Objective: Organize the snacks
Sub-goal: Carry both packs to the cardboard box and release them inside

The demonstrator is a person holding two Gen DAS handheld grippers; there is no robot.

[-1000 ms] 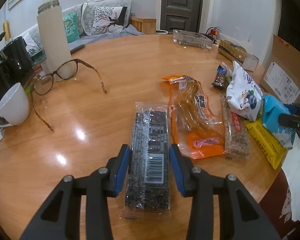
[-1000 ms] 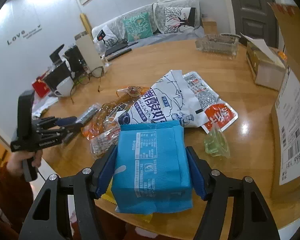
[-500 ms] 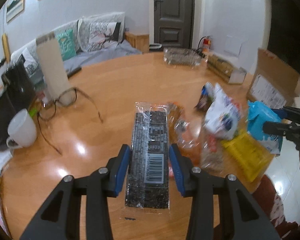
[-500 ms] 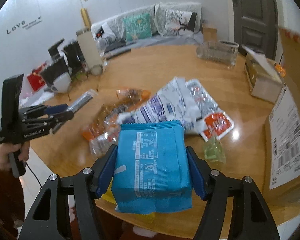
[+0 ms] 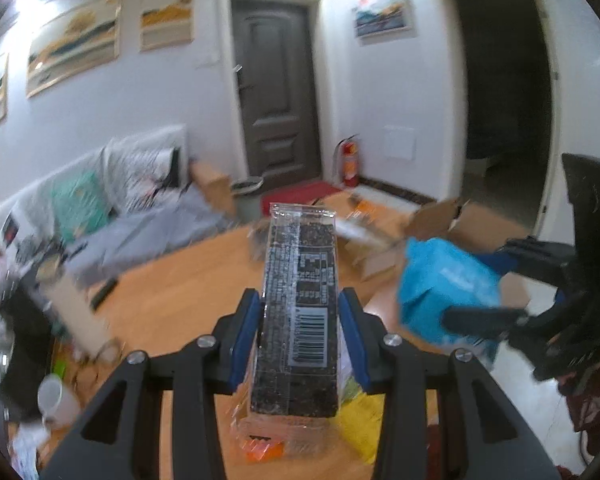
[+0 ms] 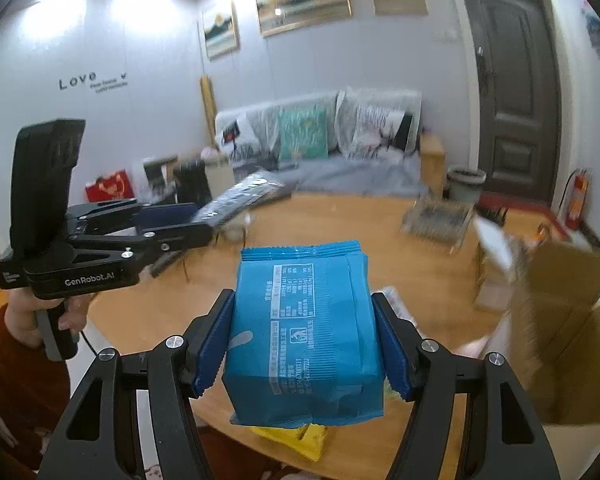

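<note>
Both grippers are clamped on snack packs and held in the air above the round wooden table (image 6: 400, 240). In the left wrist view, the left gripper (image 5: 299, 336) has its blue pads pressed against the long sides of a clear-wrapped dark seaweed bar pack (image 5: 300, 304), barcode side up, which juts out away from the camera past the fingertips. From the right wrist view the same gripper appears at the far left, held in the person's hand (image 6: 40, 312) with a dark red sleeve (image 6: 16, 380) below it.

The right gripper (image 6: 304, 340) grips a puffy blue snack bag (image 6: 306, 328) by its two sides, printed panel facing up and crimped seam at the far end. In the left wrist view that bag shows to the right of the seaweed pack, level with it.

Under the blue bag, at the near edge of the table, a yellow packet (image 6: 296, 438) peeks out. An orange packet (image 5: 264, 448) lies on the table beneath the seaweed pack. At the right side stands an open cardboard box (image 6: 568, 344), flaps up. A white mug (image 5: 56, 400) sits at the table's left edge. Beyond the table are a grey sofa (image 6: 340, 148) with cushions and a dark door (image 5: 278, 100); much of the background is blurred.
</note>
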